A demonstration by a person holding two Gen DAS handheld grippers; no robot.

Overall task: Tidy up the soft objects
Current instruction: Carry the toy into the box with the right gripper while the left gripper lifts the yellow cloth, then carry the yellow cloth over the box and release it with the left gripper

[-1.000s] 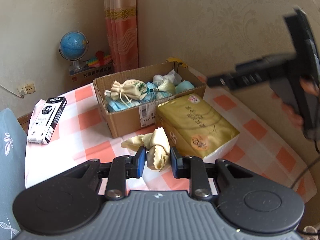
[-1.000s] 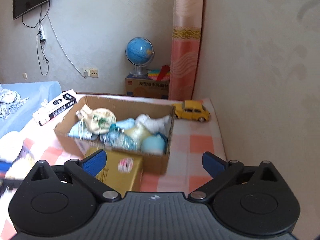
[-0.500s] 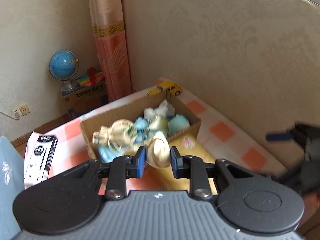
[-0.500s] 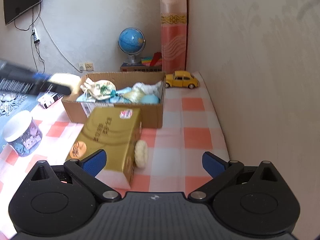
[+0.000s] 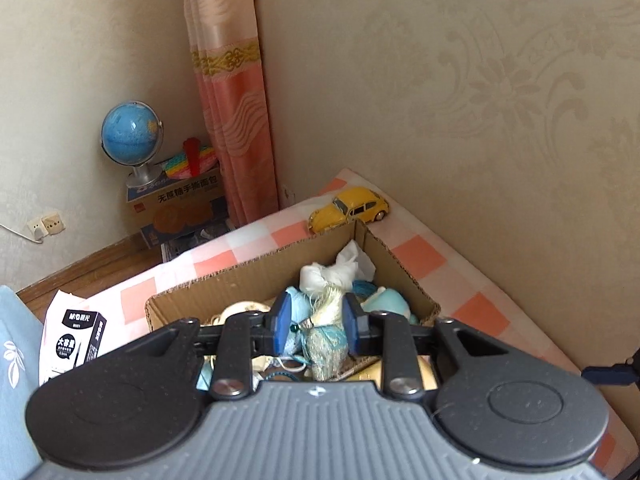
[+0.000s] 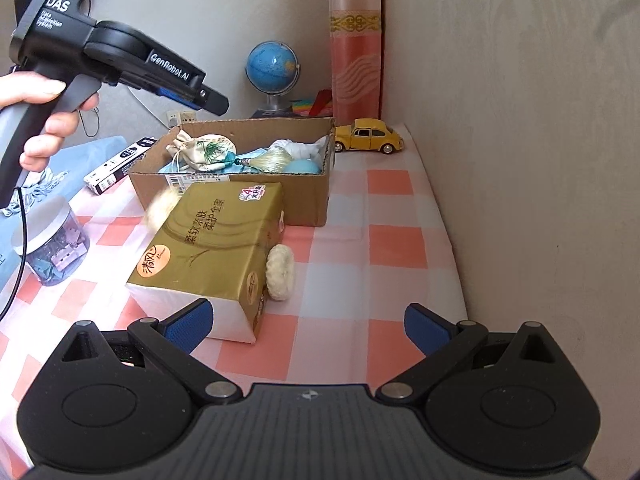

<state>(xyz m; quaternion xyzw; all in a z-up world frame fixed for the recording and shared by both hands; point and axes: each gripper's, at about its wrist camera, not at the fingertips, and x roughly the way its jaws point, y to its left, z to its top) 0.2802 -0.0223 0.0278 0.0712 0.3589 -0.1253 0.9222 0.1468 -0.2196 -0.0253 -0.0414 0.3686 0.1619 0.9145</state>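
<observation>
- The checked cloth point(image 6: 394, 236) covered the table that ran into the wall corner, and everything below sat on it.
- The cardboard box point(image 6: 308, 196) stood open-topped at the far side, filled with soft things: a cream drawstring pouch point(image 6: 208, 152) at its left end, a tasselled sachet point(image 5: 324, 344) in the middle, and white and pale blue pieces toward the right.
- The gold tissue pack point(image 6: 212, 240) lay just in front of the box, its far end touching the box's near wall.
- The left gripper point(image 5: 316, 320), held by a hand point(image 6: 44, 120), hung above the box and pointed down into it. Its jaws were opening and the pads pressed on nothing; through the gap we saw only the box's contents.
- The right gripper point(image 6: 308, 326) hovered over the cloth near the tissue pack's front corner, its jaws spread wide and empty.
- A clear jar point(image 6: 52, 240) with a pale lid stood left of the tissue pack, apart from it.
- A yellow toy car point(image 6: 370, 136) was parked just beside the box's far right corner.
- A blurred cream thing point(image 6: 160, 210) showed at the tissue pack's far left corner, before the box's front wall; we could not tell whether it was airborne or resting.
- A round cream puff point(image 6: 280, 266) leaned on edge against the tissue pack's right side.
</observation>
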